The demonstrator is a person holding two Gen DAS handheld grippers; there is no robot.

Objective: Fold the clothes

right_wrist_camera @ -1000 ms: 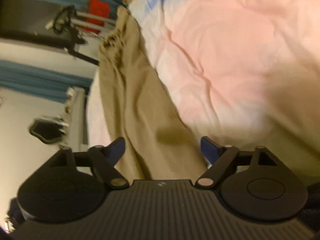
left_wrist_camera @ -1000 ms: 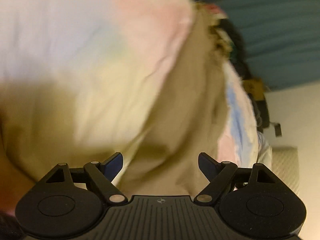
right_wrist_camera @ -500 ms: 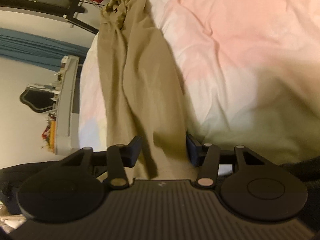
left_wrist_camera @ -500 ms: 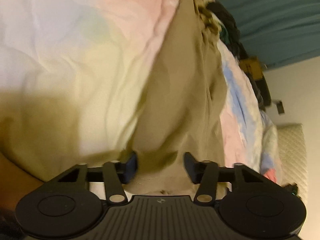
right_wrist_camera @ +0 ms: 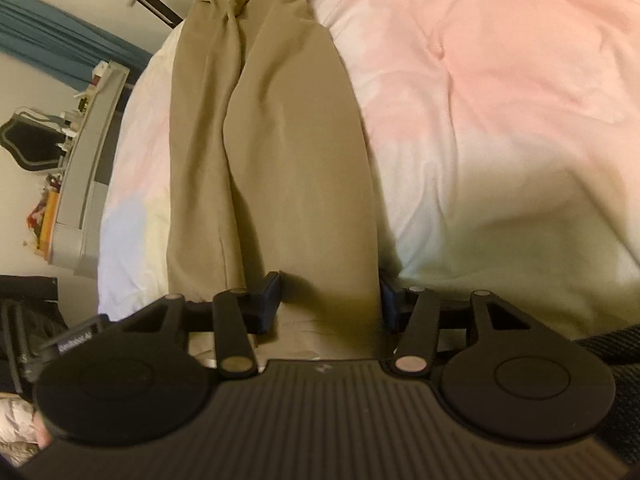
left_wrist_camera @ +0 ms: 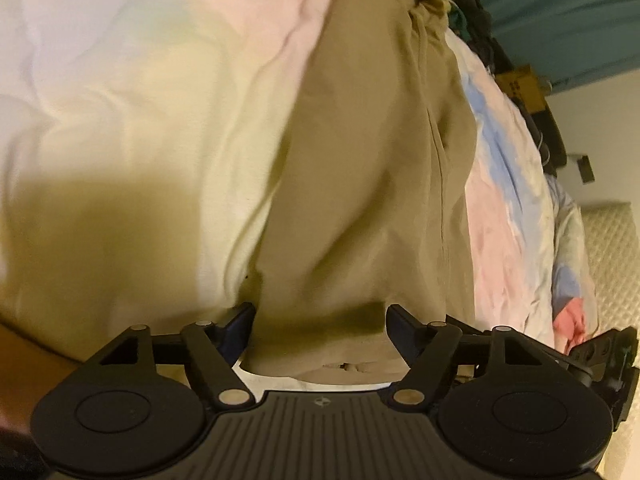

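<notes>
Khaki trousers (left_wrist_camera: 372, 168) lie lengthwise on a pastel bedsheet (left_wrist_camera: 132, 120), their bunched waistband at the far end. My left gripper (left_wrist_camera: 320, 326) is open, its fingers straddling the near hem of one leg. In the right wrist view the same trousers (right_wrist_camera: 276, 152) run away from me over the sheet (right_wrist_camera: 500, 92). My right gripper (right_wrist_camera: 328, 296) is open, its fingers on either side of the near end of a leg. Neither gripper pinches the cloth.
A dark pile of clothes (left_wrist_camera: 476, 12) and a yellow box (left_wrist_camera: 520, 84) lie past the bed's far edge by a teal curtain (left_wrist_camera: 568, 12). A grey shelf with clutter (right_wrist_camera: 84, 152) stands left of the bed. A black bag (right_wrist_camera: 24, 312) sits at lower left.
Both grippers have moved forward along the trousers and narrowed from wide open; the leg ends now sit between the fingers.
</notes>
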